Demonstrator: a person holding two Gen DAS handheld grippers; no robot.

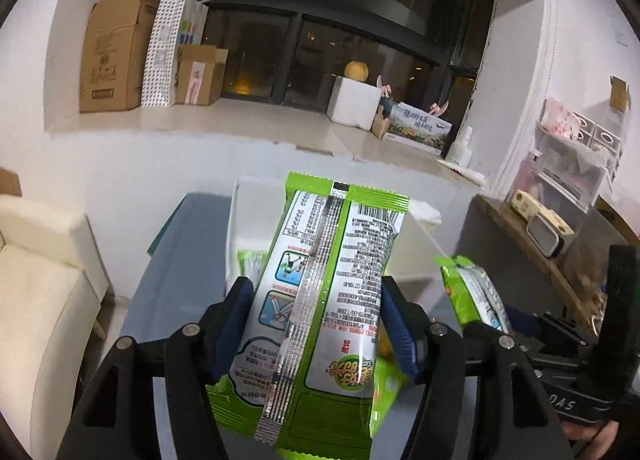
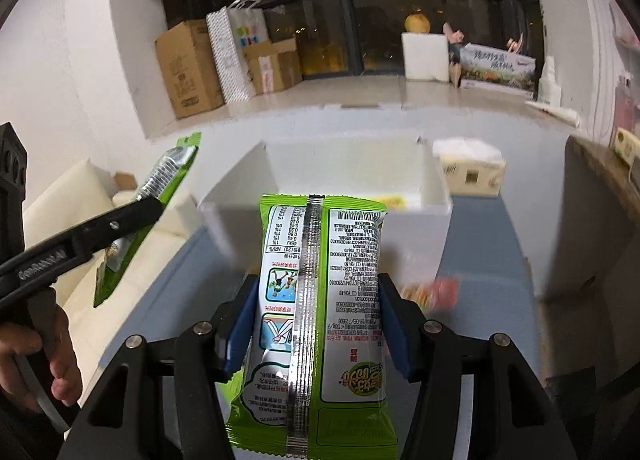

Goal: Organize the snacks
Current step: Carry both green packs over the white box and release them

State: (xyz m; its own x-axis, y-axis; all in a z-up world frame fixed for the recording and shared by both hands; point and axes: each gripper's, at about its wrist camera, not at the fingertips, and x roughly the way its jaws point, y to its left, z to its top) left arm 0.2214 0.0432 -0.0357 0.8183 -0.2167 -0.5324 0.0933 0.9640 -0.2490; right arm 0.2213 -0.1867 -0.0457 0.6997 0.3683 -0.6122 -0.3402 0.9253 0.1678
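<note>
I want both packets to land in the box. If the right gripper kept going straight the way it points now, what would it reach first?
Probably the white box: its near wall lies just past the green packet clamped in the right gripper. Depth is unclear, so the packet's tip might instead clear the rim.

Left gripper [image 1: 316,324] has its jaws pressed on a green snack pack [image 1: 320,300], back seam facing up, held above the blue table [image 1: 176,292]. Second green pack [image 1: 472,292] at right; white box [image 1: 240,227] behind.
</note>
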